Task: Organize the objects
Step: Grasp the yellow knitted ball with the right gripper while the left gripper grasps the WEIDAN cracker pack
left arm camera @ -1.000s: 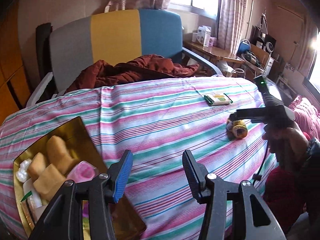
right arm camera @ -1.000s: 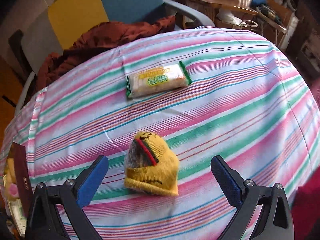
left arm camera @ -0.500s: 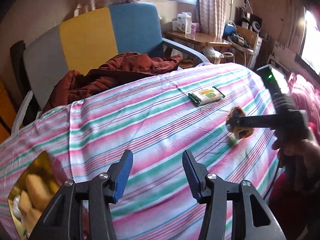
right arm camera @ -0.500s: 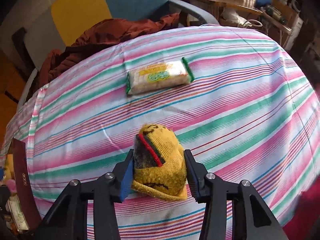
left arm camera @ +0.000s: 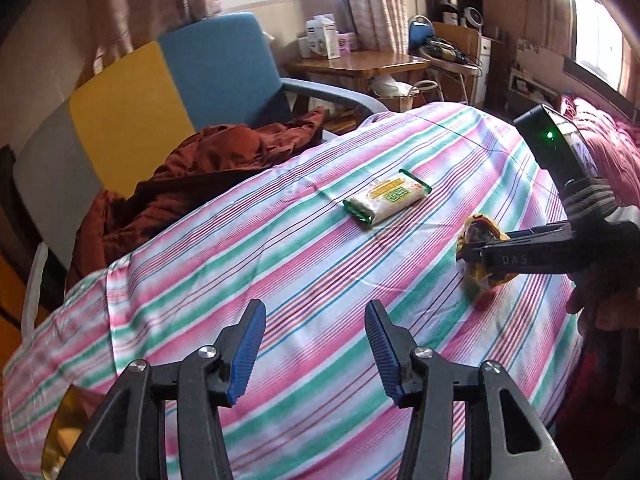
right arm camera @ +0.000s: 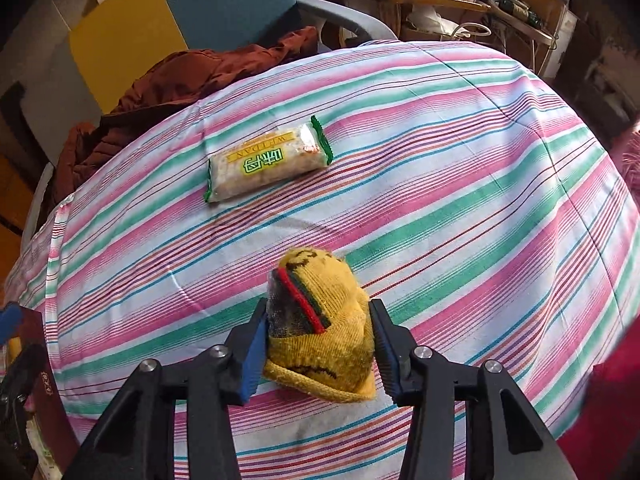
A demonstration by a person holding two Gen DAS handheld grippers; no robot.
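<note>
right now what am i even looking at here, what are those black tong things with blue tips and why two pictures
There is no robot here. A person holds a pair of hand-held tongs in each hand, and each pair carries a wide-angle camera that looks out along its two blue-tipped fingers. That gives two pictures of one scene.

In the left camera's picture, the left tongs are open and hold nothing. Off to the right in that same picture you can see the other tongs from the side.

In the right camera's picture, the right tongs are shut on a yellow knitted sock with red and green stripes.

Both look across a striped cloth. A wrapped snack pack lies on it, beyond the sock. Behind the cloth stands a yellow and blue chair with a rust-brown garment on it.
</note>
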